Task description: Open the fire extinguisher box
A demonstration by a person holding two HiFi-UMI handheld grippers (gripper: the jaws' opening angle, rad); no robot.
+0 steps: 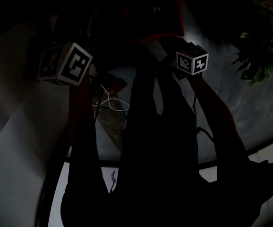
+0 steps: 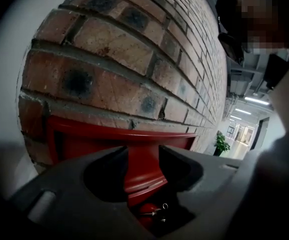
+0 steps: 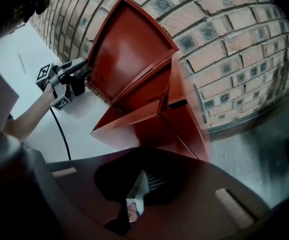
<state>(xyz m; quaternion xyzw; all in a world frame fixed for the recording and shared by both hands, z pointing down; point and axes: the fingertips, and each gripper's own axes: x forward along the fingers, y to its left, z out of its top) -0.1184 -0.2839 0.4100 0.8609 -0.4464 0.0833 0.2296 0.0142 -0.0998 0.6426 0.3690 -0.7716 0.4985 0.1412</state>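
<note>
2 claws in play, and only 1 has hold of anything. The left claw (image 3: 86,75) is clamped onto the free edge of the lid (image 3: 129,49) of the red fire extinguisher box (image 3: 187,126). In the left gripper view, that red panel fills the gap between its jaws. The lid is tilted up and away from the box, so the thing is already open. Below the lid edge, down inside, the top of a red fire extinguisher (image 2: 148,210) shows, with a little metal ring on it.

The box sits on the pale floor (image 3: 32,59), backed right up against the brick wall (image 2: 124,49).

The right claw (image 3: 143,179) hangs back, well apart from the box and looking at it from the side. Its jaws are pinched together at the tips with nothing between them.

A black cable (image 3: 59,129) trails down from the left claw.

The head view is super dark, but both marker cubes show up, plus a white cord (image 1: 110,100) on the floor and a potted plant (image 1: 259,56) off to the right.
</note>
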